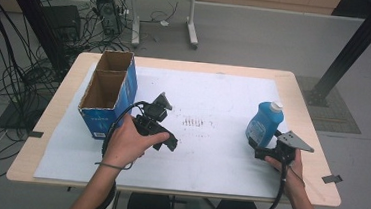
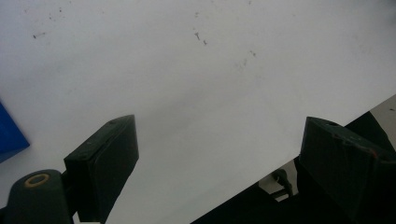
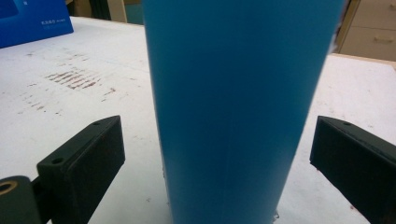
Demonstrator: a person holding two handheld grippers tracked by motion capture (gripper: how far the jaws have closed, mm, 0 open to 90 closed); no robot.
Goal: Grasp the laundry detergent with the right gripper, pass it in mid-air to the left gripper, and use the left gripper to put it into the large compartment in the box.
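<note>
Right gripper point(image 3: 219, 154) fingers apart, straddling upright blue bottle point(image 3: 238, 107) without touching; left gripper point(image 2: 219, 163) apart, farther.

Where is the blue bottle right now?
In the high view the blue bottle stands upright at the table's right side, between the open jaws of the right gripper, far from the cardboard box.

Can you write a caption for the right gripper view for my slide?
The right tool waits open around an upright blue bottle on the white table sheet.
</note>
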